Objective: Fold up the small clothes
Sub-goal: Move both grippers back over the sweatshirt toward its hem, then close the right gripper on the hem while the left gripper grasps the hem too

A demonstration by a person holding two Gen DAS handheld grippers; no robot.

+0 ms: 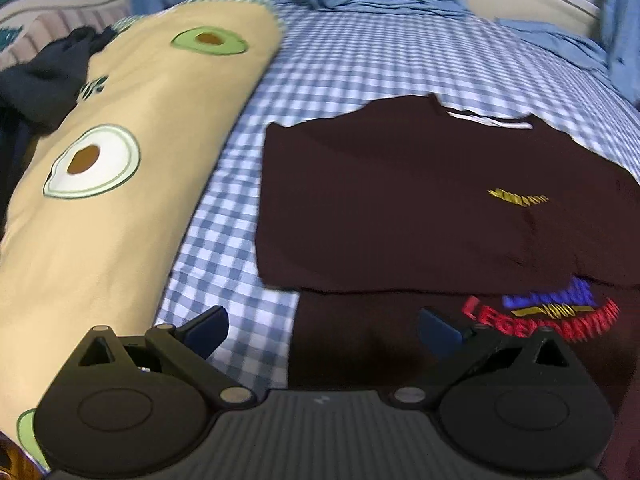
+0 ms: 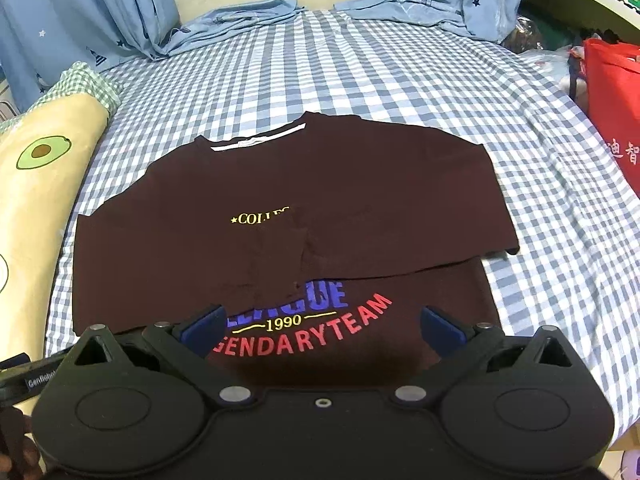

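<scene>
A dark maroon T-shirt (image 2: pixel 340 200) lies flat on the blue checked bed sheet (image 2: pixel 360 72), both sleeves folded in over the chest. Its print reads "1990" and "LEGENDARY TEAM" near the hem. It also shows in the left wrist view (image 1: pixel 400 200). My left gripper (image 1: pixel 324 326) is open and empty, above the shirt's lower left edge. My right gripper (image 2: pixel 322 320) is open and empty, above the printed lower part of the shirt.
A long beige avocado-print pillow (image 1: pixel 120 160) lies along the left of the shirt, with dark clothing (image 1: pixel 44 76) on its far side. Blue curtains (image 2: pixel 80 12) and blue clothes (image 2: pixel 240 16) lie at the bed's far end. A red bag (image 2: pixel 616 96) stands at right.
</scene>
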